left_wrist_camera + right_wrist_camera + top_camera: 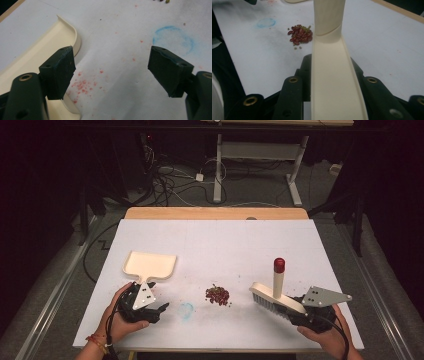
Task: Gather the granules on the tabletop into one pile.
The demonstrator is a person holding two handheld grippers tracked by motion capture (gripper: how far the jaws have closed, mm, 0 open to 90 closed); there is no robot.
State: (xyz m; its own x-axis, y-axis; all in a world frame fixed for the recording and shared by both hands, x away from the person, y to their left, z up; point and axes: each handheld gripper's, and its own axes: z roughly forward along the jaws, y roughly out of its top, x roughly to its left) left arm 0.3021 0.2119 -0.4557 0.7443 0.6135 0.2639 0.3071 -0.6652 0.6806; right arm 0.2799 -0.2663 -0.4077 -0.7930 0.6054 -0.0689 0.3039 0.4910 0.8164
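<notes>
At desk centre-front lies the pile of red beans (217, 295), w/ a few small green ones mixed in; same pile shows in right gripper view (300, 34), ahead and left of the brush body.

Brush (276, 295): cream body, bristle block facing down-left, upright cream handle w/ red cap. Sits just right of the beans, apart from them. Bristles look slightly above or at the desk surface; can't tell which.

Right claw (300, 312): clenched on the brush. In right gripper view the cream brush back (332, 82) runs straight up between the two black jaws, both pressing its sides. Jaws partly closed, spread approx. the width of the brush body. Person's right hand holds the unit from the desk's front-right edge.

Left claw (161, 309): released, jaws wide apart, nothing between them. In left gripper view one pad (61, 72) sits over the rounded corner of the dustpan (37, 50); contact can't be confirmed. Other pad (170, 71) hangs over bare desk, near a blue ring mark (173, 40).

Dustpan (150, 265): cream, flat on the desk, left of the beans and well apart from them, handle pointing toward the left claw.

Desk (225, 240): white top, wood strip at far edge. Scattered reddish specks (82, 85) lie between the left jaws; blue smear (186, 310) sits between left claw and beans.
</notes>
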